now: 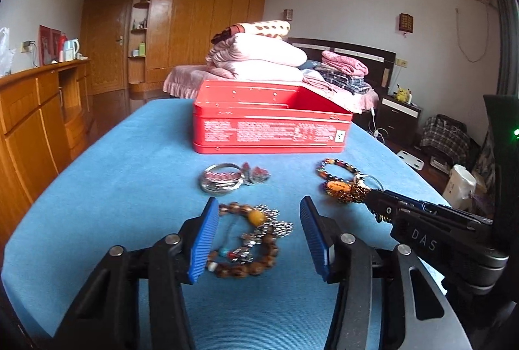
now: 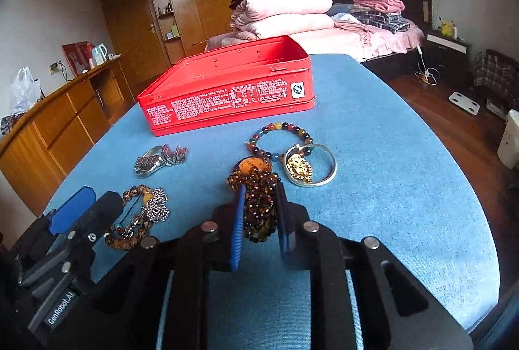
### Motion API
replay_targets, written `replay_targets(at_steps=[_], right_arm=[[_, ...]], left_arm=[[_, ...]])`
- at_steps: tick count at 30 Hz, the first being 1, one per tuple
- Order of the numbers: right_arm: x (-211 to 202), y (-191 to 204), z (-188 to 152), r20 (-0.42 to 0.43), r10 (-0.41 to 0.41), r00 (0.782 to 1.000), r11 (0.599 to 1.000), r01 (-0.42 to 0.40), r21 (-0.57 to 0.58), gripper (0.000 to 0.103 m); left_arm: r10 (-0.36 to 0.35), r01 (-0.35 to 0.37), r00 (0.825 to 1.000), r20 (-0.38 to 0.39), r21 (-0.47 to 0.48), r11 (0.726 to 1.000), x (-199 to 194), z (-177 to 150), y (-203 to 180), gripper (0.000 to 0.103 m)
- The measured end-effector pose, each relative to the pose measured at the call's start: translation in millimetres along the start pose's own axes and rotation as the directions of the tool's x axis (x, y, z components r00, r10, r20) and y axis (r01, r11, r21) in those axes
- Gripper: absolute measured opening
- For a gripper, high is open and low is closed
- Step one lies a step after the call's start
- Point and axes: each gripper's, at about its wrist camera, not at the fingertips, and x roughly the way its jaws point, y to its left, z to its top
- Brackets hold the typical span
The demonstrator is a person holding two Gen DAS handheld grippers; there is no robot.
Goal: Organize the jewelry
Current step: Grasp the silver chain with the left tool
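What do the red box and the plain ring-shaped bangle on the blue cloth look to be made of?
Red box: likely painted sheet metal, a tin; glossy, thin rolled rim, small rivets, chipped paint at the edges.
Bangle: seemingly silver-toned metal, polished; smooth pale shine. The exact metal can't be told.

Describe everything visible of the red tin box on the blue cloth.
The red tin box is a shallow rectangular metal container with rounded corners, lidless and open at the top. White printed text and a small white square logo cover its near side wall. Small rivets dot the inner back wall, and a raised seam runs near its base. It sits flat on the blue cloth, behind the jewelry, nothing touching it. Its floor is hidden.
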Motion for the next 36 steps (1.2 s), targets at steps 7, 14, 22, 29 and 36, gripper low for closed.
replay_targets(at_steps=[7, 14, 22, 29, 36], right_arm=[[-5.8, -13.4, -2.0, 0.007, 0.007, 1.000, 1.000, -0.007, 0.019, 0.017], [-7.4, -17.4, -3.1, 0.009, 0.014, 1.000, 1.000, -0.014, 0.024, 0.017], [-6.4, -17.5, -3.4, 0.008, 0.014, 1.000, 1.000, -0.014, 0.019, 0.017], [-6.4, -17.4, -2.9, 0.009, 0.012, 1.000, 1.000, -0.012, 0.018, 0.017], [-5.5, -15.8, -2.8, 0.008, 0.011, 1.000, 1.000, -0.012, 0.016, 0.017]], left_arm=[[-0.018, 0.018, 0.998, -0.067, -0.001, 1.000, 19.6, -7.0, -15.6, 0.043], [0.003, -0.004, 0.996, -0.086, -0.006, 1.000, 28.3, -10.9, -16.5, 0.021], [-0.002, 0.000, 0.998, -0.061, -0.028, 1.000, 23.9, -9.7, -6.8, 0.000], [-0.007, 0.007, 1.000, 0.002, -0.023, 1.000, 8.9, -1.2, -5.0, 0.000], [0.021, -0.020, 0.998, -0.060, 0.002, 1.000, 23.7, -8.7, -13.5, 0.007]])
